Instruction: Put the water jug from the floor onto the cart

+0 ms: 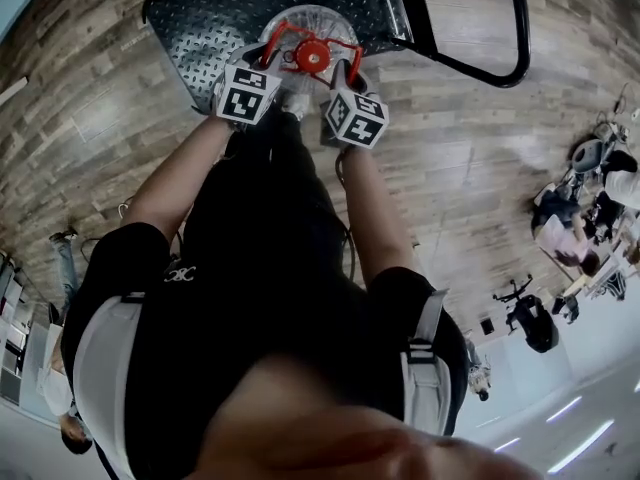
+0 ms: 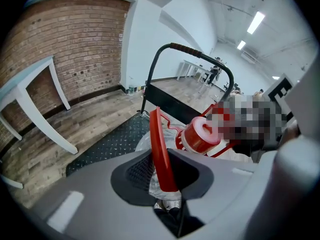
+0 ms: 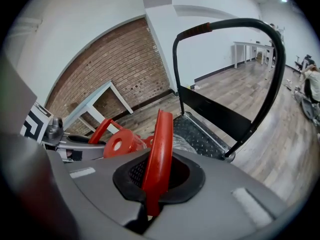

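Note:
The water jug (image 1: 318, 20) is clear, with a red cap (image 1: 312, 56) and two red carry handles. It stands over the near edge of the cart's black checker-plate deck (image 1: 210, 18); its base is hidden, so I cannot tell if it rests there. My left gripper (image 1: 266, 60) is open, and the left red handle (image 2: 161, 154) runs loosely between its jaws. My right gripper (image 1: 344, 70) is shut on the other red handle (image 3: 159, 154). The cap (image 3: 120, 144) and the left gripper (image 3: 65, 141) show to the left in the right gripper view.
The cart's black push bar (image 1: 520, 28) rises at the deck's far end (image 2: 200, 51). A white table (image 2: 35, 94) stands by the brick wall. Wooden floor surrounds the cart. People and gear (image 1: 590, 218) are far to the right.

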{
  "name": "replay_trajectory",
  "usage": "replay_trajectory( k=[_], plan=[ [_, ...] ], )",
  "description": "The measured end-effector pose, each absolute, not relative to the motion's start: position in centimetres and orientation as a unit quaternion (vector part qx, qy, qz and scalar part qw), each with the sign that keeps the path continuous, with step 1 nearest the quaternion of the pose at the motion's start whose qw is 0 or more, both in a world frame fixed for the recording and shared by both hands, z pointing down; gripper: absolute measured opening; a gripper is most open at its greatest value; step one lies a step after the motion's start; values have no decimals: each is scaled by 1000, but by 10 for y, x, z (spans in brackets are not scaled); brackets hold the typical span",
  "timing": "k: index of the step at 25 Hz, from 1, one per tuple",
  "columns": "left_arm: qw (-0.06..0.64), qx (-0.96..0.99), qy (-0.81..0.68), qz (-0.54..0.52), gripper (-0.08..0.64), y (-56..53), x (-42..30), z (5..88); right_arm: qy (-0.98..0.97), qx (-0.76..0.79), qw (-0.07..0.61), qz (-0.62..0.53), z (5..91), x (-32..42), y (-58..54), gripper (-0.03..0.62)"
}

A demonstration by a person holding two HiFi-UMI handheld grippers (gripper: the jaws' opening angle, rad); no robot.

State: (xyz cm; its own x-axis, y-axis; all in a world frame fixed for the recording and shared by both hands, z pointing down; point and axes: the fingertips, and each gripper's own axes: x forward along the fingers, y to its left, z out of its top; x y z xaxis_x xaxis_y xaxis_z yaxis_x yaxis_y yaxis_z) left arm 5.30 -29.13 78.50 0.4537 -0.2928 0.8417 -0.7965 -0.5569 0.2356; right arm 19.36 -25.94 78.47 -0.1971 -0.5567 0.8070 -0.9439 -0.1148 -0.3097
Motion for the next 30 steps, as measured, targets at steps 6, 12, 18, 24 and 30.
replay_trajectory(
  k=[6, 12, 18, 24, 30],
  plan=[
    [388, 775, -321, 381, 68, -279, 44, 798, -620, 583, 234, 470, 796, 189, -246, 15],
    [428, 762, -311, 372, 58, -269, 45, 800, -600, 597, 238, 476, 799, 192, -238, 26],
    [423, 758, -331, 370, 133, -269, 38, 790, -602, 610, 228, 462, 784, 199, -239, 140],
    [423, 750, -362, 356, 149, -272, 26, 766, -607, 628, 209, 440, 754, 203, -237, 167],
    [380, 762, -401, 338, 53, -271, 22, 719, -620, 659, 193, 381, 700, 208, -240, 15]
  ],
)
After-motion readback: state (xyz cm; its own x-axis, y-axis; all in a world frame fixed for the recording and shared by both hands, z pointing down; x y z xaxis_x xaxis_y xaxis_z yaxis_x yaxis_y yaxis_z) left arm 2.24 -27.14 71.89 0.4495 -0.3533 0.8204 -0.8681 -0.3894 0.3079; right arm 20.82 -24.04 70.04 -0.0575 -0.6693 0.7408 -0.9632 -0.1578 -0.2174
